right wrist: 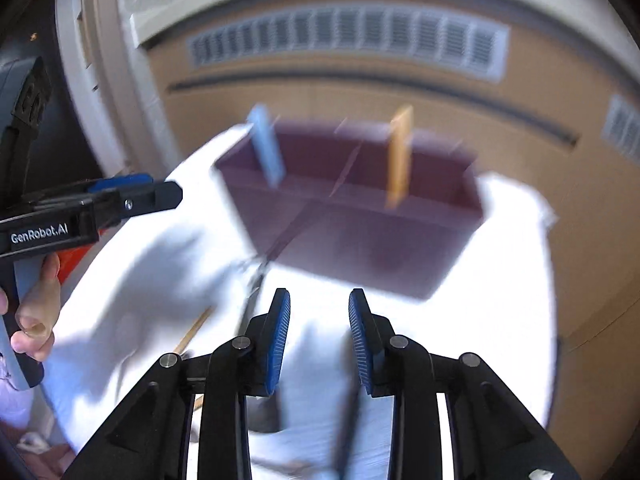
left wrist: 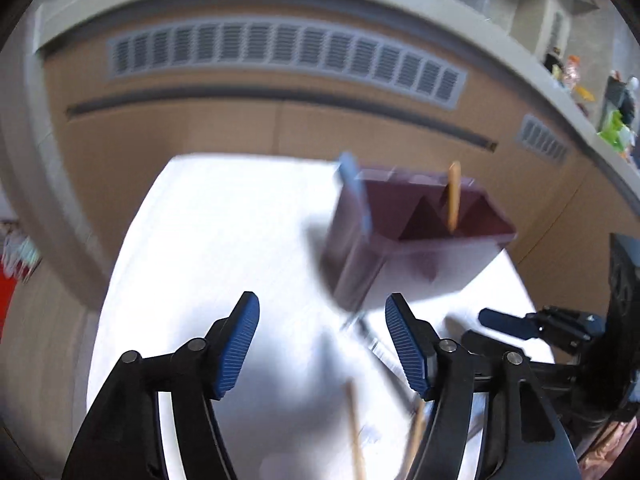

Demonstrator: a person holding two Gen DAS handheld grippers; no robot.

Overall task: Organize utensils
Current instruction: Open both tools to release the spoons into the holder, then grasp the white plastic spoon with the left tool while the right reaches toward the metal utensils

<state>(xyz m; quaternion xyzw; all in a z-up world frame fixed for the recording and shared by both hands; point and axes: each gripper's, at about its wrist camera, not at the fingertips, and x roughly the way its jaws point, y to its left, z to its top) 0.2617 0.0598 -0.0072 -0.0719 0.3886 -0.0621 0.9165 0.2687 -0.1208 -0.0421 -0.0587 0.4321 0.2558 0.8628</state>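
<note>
A dark maroon divided holder (left wrist: 420, 240) (right wrist: 360, 216) stands on the white table (left wrist: 224, 232) (right wrist: 160, 264). A blue-handled utensil (left wrist: 356, 196) (right wrist: 266, 148) sticks up from its left part and a wooden one (left wrist: 453, 196) (right wrist: 398, 156) from its right part. Loose wooden sticks (left wrist: 356, 432) (right wrist: 192, 330) and a blurred metal utensil (left wrist: 372, 340) (right wrist: 252, 300) lie on the table nearer me. My left gripper (left wrist: 322, 308) hangs over them, open wide and empty. My right gripper (right wrist: 319, 300) is open by a narrower gap with nothing between its pads.
A beige cabinet front with a grey vent grille (left wrist: 280, 52) (right wrist: 348, 36) rises behind the table, topped by a pale counter (left wrist: 560, 76). A hand (right wrist: 36, 312) holds the left gripper's handle at the left. Both views are blurred.
</note>
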